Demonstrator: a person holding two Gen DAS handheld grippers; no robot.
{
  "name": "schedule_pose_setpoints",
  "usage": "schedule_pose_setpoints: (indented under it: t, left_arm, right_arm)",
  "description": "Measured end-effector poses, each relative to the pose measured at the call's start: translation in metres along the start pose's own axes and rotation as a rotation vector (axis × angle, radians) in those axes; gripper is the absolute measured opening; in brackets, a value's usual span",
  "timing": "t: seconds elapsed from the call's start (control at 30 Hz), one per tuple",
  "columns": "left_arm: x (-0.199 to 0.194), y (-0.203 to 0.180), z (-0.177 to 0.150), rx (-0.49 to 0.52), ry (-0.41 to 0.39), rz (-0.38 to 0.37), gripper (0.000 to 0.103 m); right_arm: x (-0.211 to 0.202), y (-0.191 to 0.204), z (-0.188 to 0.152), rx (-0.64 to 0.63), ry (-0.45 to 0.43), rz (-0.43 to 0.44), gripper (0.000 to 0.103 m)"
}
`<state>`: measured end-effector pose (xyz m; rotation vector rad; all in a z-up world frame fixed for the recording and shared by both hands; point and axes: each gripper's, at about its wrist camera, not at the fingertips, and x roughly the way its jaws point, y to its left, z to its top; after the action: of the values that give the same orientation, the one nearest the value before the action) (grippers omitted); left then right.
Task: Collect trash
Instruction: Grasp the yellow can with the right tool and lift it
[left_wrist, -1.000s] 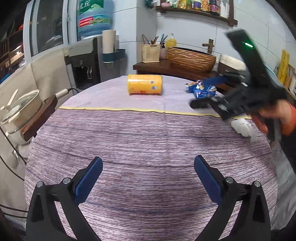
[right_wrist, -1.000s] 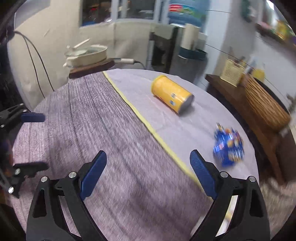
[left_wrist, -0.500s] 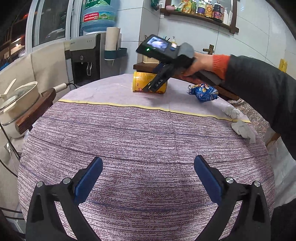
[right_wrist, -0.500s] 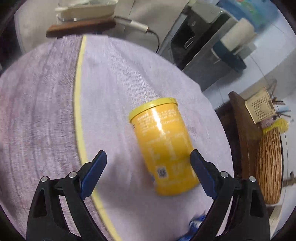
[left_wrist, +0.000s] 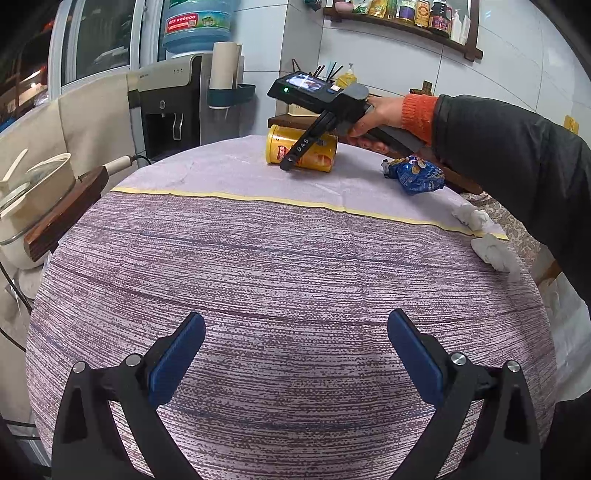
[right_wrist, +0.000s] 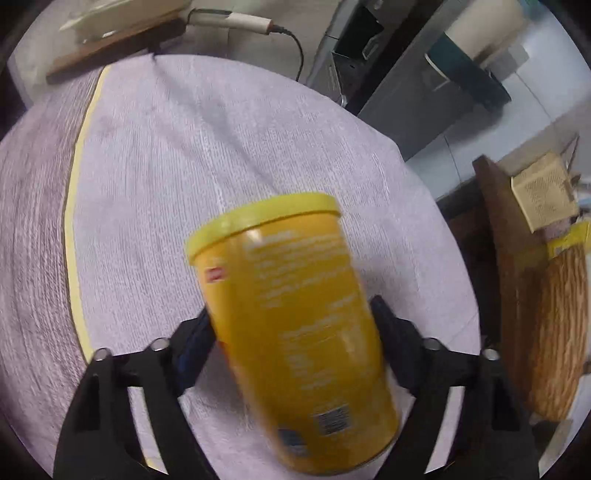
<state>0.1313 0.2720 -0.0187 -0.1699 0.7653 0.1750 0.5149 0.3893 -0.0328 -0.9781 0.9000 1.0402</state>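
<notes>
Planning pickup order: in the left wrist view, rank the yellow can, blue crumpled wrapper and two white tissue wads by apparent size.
1. Yellow cylindrical can, though farthest away.
2. Blue crumpled snack wrapper.
3. Two white crumpled tissue wads: alike; the nearer looks slightly bigger, so unranked.

Ahead of the left tongs (left_wrist: 295, 354), spread wide, the near half of the worktop (left_wrist: 280, 266) lies bare up to the yellow seam. Beyond it, the yellow can (left_wrist: 310, 153), the right tongs (left_wrist: 295, 162) and the reaching arm (left_wrist: 498, 147) block the far middle. A blue wrapper (left_wrist: 417, 175) and two white wads (left_wrist: 487, 243) crowd the right edge.
</notes>
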Motion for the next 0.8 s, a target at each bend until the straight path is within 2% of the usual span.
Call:
schedule_pose_setpoints:
  t: [0.1,0.17,0.23,0.37,0.63,0.8]
  left_arm:
    - [0.001,-0.002,0.001,0.006,0.008,0.001,0.098]
    - [0.001,-0.004,0.003,0.017,0.006,0.007,0.098]
    - [0.0,-0.008,0.006,0.024,0.009,0.004,0.098]
    - [0.003,-0.015,0.016,0.031,0.035,-0.049,0.098]
    - [0.035,-0.047,0.055,0.084,0.073,-0.135,0.098]
    - [0.076,-0.087,0.083,0.152,0.061,-0.142,0.098]
  right_arm:
    - [-0.004,0.005,-0.006,0.009,0.001,-0.019,0.07]
    - [-0.012,0.007,-0.015,0.062,-0.012,0.01,0.07]
    - [-0.024,0.009,-0.025,0.092,-0.046,0.024,0.069]
    - [-0.058,0.007,-0.05,0.169,-0.129,0.066,0.067]
    - [-0.135,-0.001,-0.133,0.296,-0.293,0.106,0.066]
    - [-0.178,-0.011,-0.2,0.377,-0.345,0.084,0.066]
